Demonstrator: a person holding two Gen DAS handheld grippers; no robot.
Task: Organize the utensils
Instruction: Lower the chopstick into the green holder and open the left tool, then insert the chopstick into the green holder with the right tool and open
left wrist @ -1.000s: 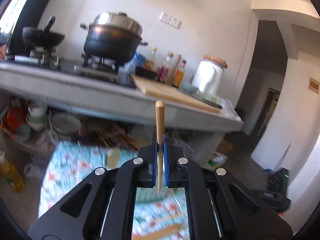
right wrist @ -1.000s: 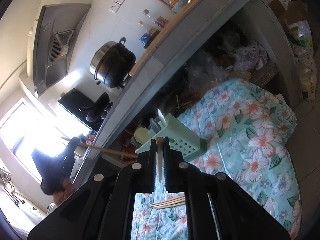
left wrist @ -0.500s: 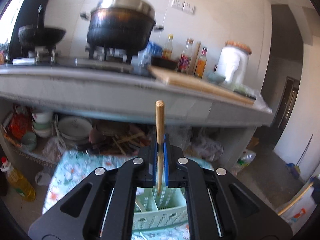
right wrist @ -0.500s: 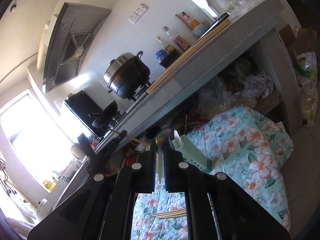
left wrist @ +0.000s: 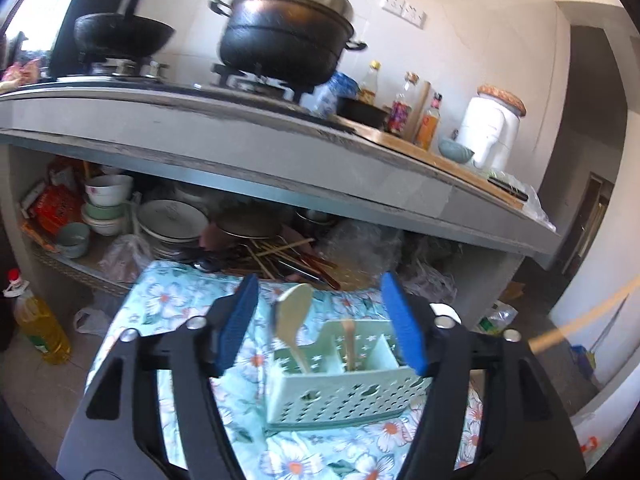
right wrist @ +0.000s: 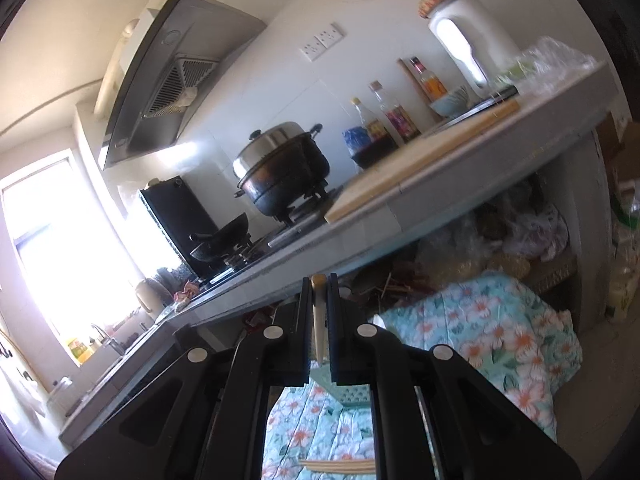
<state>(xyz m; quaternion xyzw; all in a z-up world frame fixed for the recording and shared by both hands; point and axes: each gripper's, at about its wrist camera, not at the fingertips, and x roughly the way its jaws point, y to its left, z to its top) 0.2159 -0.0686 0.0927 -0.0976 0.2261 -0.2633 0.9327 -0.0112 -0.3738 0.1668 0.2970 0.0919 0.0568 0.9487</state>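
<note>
My left gripper hangs just above a mint-green perforated utensil caddy on a floral cloth. Its jaws are opening, and the blue pads stand wide apart, touching nothing. A wooden chopstick stands free in the caddy's middle compartment. A pale spoon leans in the compartment to its left. My right gripper is shut on another wooden chopstick, which stands upright between the fingers. Under it lie a corner of the caddy and several loose chopsticks on the cloth.
A grey kitchen counter with a big black pot, a wok and bottles runs across behind. The shelf under it holds stacked bowls and plates. An oil bottle stands on the floor at the left.
My left gripper sank toward the caddy and opened, letting go of its chopstick, which now stands in the caddy. The right gripper rose and rolled, still shut on its chopstick.
</note>
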